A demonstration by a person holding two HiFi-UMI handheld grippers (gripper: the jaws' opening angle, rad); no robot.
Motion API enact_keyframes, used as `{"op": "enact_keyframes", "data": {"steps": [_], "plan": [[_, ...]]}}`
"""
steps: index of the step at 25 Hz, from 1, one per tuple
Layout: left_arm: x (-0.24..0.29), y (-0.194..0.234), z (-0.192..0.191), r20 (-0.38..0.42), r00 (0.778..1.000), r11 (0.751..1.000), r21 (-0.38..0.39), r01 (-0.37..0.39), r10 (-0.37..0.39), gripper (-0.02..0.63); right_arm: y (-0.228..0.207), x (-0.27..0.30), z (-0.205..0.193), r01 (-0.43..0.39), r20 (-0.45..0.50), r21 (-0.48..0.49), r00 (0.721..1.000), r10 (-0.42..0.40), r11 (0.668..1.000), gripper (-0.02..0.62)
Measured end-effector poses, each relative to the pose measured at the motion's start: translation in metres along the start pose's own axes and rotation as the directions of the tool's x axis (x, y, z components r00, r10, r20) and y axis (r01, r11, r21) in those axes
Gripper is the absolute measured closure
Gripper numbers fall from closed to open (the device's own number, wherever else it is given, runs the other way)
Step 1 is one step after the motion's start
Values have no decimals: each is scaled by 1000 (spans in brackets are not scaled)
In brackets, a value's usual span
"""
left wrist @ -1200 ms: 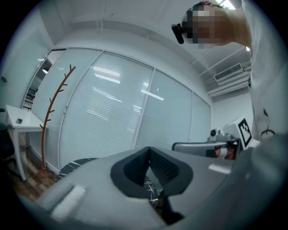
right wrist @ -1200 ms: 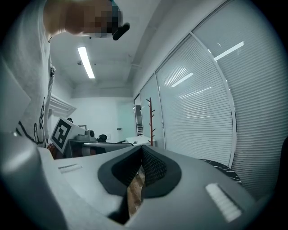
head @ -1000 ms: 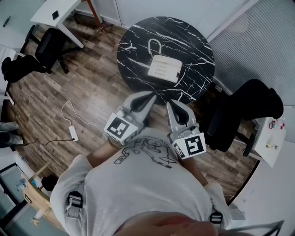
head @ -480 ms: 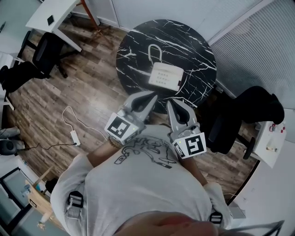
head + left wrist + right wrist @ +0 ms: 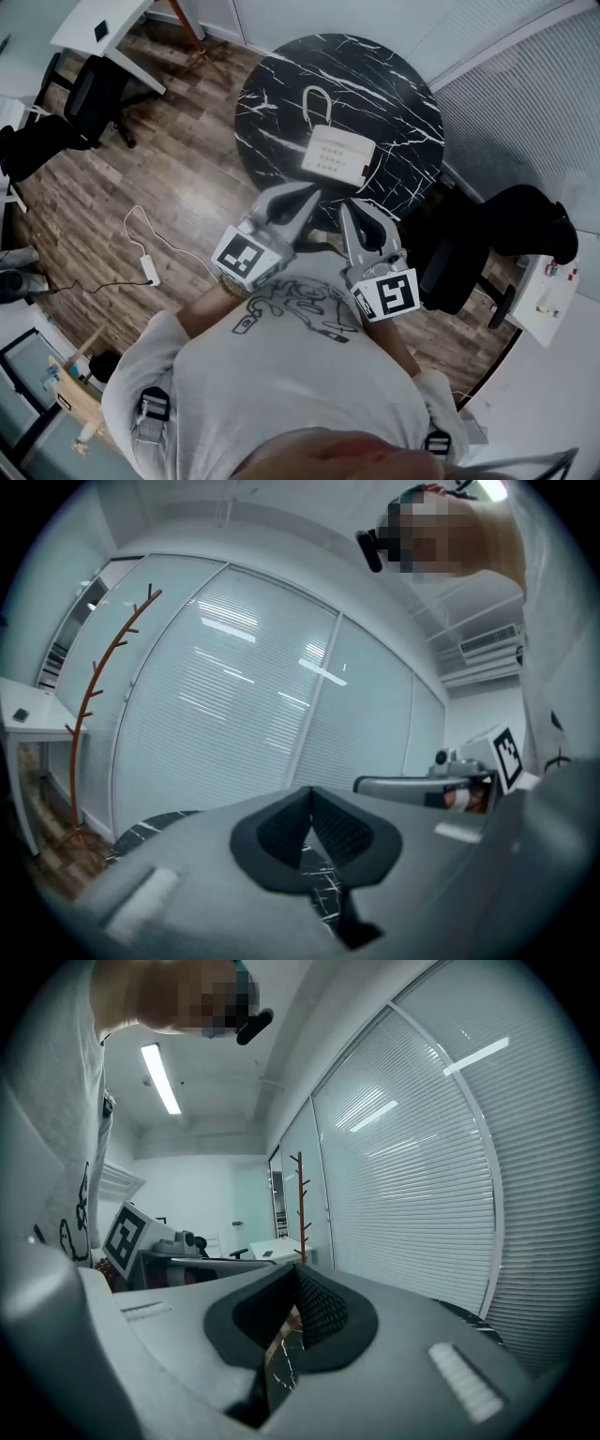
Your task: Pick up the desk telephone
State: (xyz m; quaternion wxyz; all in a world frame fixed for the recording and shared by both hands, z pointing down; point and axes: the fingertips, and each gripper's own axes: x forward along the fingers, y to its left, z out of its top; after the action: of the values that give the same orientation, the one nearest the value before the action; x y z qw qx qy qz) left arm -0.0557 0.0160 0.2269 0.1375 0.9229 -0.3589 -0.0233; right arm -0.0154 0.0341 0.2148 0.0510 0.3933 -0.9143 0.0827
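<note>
Both grippers shut and empty, short of the phone.
My left gripper [image 5: 312, 191] and right gripper [image 5: 345, 207] have their jaws pressed together at the table's [image 5: 255, 94] near edge. The desk telephone [image 5: 336, 153] sits between that edge and centre. If I arrive unopened I'd shove it away or snag its cord [image 5: 313, 97]. A second ago the table was farther off; jaws unchanged.

One desk telephone [image 5: 336, 154], one round table [image 5: 394, 84], one coat stand [image 5: 299, 1206], and two grippers: left gripper [image 5: 308, 195], right gripper [image 5: 349, 209].
</note>
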Motion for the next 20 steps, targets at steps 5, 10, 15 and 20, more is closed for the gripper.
{"op": "enact_keyframes", "data": {"steps": [5, 10, 15, 20], "plan": [[14, 5, -5, -12, 1000, 1000, -17, -21, 21, 606, -16, 2, -5, -7, -18, 7, 1000, 7, 1000, 589], [31, 9, -8, -38, 999, 1000, -8, -17, 17, 604, -33, 5, -9, -16, -44, -1, 999, 16, 1000, 588], [49, 18, -10, -69, 997, 1000, 7, -25, 26, 565, -54, 11, -16, -11, -71, -5, 997, 11, 1000, 569], [65, 38, -31, -115, 993, 999, -9, -33, 31, 539, -77, 23, -33, -2, -103, 8, 995, 3, 1000, 542]]}}
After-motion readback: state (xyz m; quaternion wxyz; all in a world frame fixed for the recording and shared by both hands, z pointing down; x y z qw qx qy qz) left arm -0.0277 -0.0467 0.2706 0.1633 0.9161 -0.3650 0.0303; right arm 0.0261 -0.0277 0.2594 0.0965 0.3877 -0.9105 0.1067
